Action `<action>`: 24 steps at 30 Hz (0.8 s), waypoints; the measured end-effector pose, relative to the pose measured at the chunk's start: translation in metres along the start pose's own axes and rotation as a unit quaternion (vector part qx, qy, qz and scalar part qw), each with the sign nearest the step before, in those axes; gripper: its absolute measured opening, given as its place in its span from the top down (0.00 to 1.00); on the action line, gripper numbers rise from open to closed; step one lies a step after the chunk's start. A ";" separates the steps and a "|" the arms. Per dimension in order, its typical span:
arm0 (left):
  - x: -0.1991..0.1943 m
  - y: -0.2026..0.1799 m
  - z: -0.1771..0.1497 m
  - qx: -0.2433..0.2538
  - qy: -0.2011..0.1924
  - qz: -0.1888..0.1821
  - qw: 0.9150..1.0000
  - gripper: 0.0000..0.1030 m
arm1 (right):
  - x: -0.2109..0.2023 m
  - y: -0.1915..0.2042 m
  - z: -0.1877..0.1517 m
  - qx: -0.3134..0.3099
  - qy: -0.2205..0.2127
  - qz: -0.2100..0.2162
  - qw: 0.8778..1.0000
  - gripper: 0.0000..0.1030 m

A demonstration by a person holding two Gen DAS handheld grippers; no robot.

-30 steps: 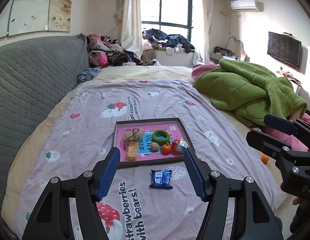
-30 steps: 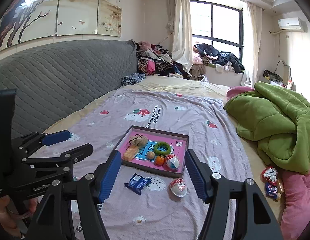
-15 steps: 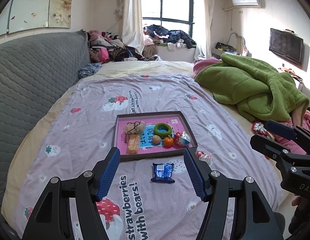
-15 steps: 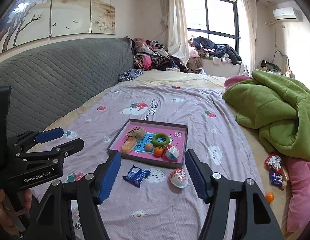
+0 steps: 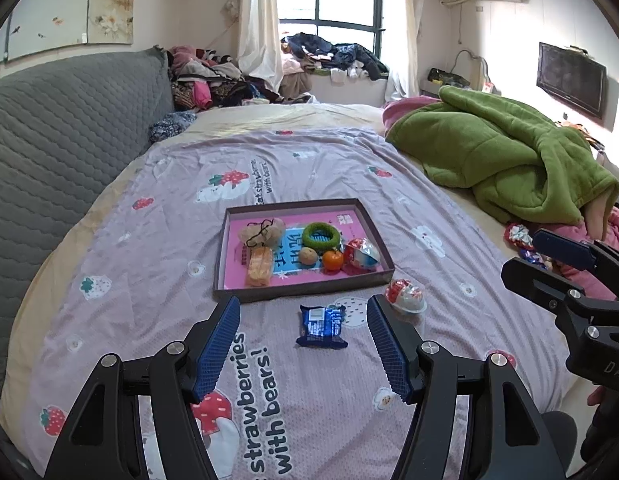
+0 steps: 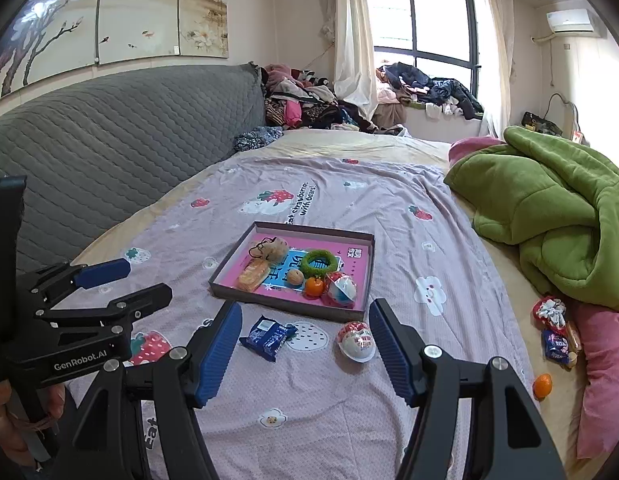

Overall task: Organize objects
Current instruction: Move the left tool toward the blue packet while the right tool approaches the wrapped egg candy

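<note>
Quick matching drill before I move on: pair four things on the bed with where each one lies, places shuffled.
1 green ring
2 blue snack packet
3 loose orange
4 green blanket

A on the sheet just in front of the tray
B heaped at the bed's right side
C inside the tray
D at the bed's right edge, beside the pink cloth

1-C, 2-A, 3-D, 4-B

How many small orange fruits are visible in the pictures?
2. One orange fruit lies in the tray, beside the egg-shaped toy. The other lies at the bed's right edge. More may be hidden.
</note>
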State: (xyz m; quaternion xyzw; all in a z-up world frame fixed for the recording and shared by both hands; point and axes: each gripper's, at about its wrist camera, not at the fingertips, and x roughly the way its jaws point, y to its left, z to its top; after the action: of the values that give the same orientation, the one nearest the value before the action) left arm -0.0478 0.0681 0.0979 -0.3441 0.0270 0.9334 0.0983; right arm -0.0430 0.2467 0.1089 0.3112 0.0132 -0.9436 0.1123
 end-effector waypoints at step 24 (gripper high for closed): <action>0.055 -0.014 -0.037 0.010 0.066 -0.011 0.998 0.34 | 0.042 -0.013 -0.040 0.009 0.054 -0.001 0.999 0.36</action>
State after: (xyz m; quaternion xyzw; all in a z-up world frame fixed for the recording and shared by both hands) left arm -0.0621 0.0865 0.0344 -0.4047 0.0388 0.9070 0.1097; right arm -0.0554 0.2549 0.0517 0.3624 0.0107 -0.9258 0.1070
